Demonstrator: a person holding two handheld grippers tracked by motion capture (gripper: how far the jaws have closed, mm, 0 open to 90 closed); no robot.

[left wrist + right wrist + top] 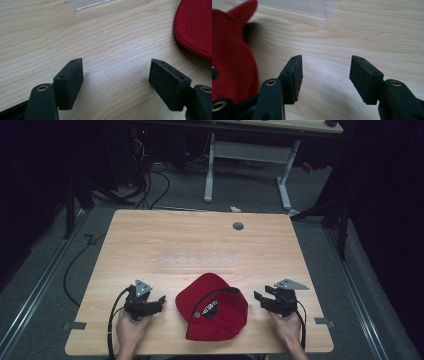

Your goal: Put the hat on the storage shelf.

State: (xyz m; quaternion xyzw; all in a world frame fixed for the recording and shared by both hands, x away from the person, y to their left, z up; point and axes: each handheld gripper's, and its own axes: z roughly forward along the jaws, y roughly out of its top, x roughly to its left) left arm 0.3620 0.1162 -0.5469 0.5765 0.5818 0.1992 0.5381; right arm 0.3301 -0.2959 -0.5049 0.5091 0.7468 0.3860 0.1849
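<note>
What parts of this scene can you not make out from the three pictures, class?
- Red cap, high view: print on its black label too small to read.
- Cap, left gripper view: cut off by the right edge; only a curved edge shows.
- Clear plastic sheet, high view: faint markings too small to tell.
</note>
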